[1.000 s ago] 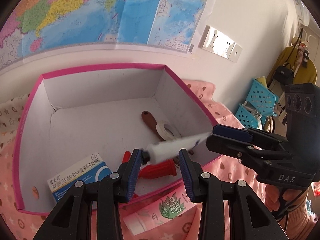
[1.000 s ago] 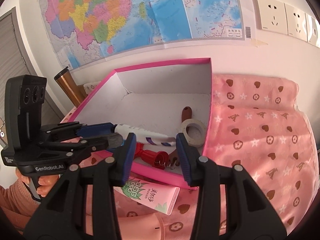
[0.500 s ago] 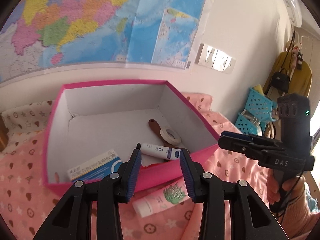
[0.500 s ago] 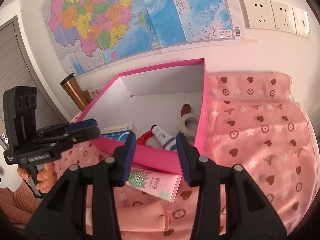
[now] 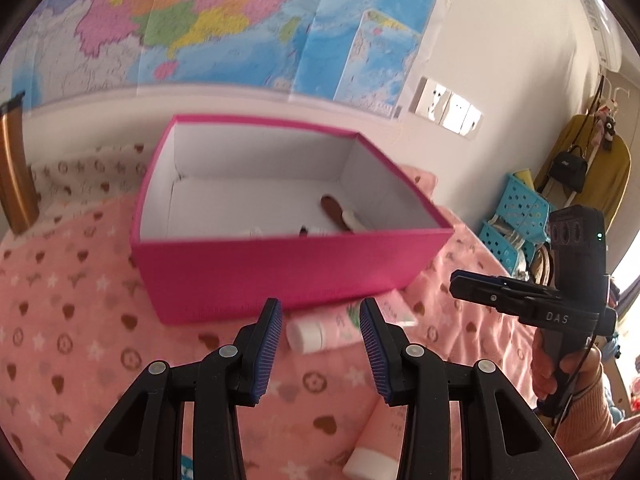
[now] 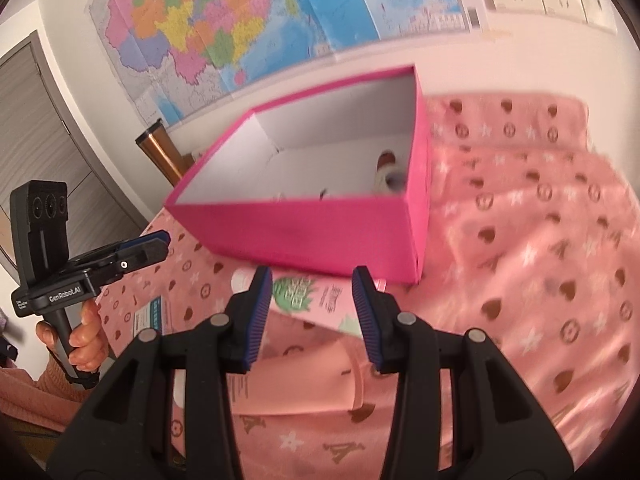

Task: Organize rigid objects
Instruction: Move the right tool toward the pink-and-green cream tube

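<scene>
An open pink box (image 5: 280,268) stands on the pink patterned cloth, with a brown-handled tool (image 5: 334,210) and a tape roll (image 6: 390,178) inside, mostly hidden by the near wall. A pink tube with a white cap (image 5: 320,330) lies on the cloth just in front of the box. My left gripper (image 5: 320,344) hovers open right before it, its fingers empty. My right gripper (image 6: 312,304) is open too, above the same tube's green-printed end (image 6: 312,292). A larger pink tube (image 6: 304,376) lies nearer to me. Each gripper also shows in the other's view: the right gripper (image 5: 460,280), the left gripper (image 6: 160,246).
A bronze flask (image 6: 160,156) stands left of the box by the wall. A blue-and-white packet (image 6: 154,312) lies on the cloth at the left. Blue baskets (image 5: 516,216) sit beyond the table's right side. A map and sockets cover the wall behind.
The white tube that was between my left fingers now lies in the box. Both grippers have pulled back from over the box to in front of its near wall.
</scene>
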Available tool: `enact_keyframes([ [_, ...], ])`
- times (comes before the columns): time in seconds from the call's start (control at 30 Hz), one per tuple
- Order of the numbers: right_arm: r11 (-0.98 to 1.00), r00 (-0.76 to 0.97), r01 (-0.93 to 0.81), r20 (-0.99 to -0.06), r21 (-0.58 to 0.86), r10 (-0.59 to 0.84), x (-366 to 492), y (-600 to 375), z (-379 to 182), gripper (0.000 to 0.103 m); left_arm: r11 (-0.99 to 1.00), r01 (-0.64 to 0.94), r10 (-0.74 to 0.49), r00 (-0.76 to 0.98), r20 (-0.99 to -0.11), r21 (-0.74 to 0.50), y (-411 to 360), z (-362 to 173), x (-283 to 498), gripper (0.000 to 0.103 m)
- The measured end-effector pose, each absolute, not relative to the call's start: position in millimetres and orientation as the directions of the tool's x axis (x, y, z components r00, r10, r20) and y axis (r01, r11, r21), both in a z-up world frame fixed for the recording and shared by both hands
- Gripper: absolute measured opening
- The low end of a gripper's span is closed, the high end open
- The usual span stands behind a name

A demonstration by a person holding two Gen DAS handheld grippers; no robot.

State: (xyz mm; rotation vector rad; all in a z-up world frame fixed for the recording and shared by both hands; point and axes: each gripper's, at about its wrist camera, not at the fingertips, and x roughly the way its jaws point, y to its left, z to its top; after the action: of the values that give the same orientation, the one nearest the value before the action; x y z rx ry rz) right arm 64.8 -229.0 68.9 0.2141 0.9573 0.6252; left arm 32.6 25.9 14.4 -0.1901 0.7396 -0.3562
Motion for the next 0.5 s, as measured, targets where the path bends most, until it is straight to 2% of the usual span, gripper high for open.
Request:
enact_keyframes([
  [0.17, 0.811, 0.382, -0.373, -0.721, 0.451, 0.578, 57, -231, 52, 0.044, 0.911, 0.248, -0.411, 0.634, -0.655, -0.331, 23, -5, 25, 0.041],
  [0.5, 0.824, 0.344, -0.326, -0.754, 0.464, 0.56, 55, -235, 29, 0.044, 0.912, 0.246, -0.409, 0.578, -0.706, -0.327, 9, -26, 34, 0.041],
])
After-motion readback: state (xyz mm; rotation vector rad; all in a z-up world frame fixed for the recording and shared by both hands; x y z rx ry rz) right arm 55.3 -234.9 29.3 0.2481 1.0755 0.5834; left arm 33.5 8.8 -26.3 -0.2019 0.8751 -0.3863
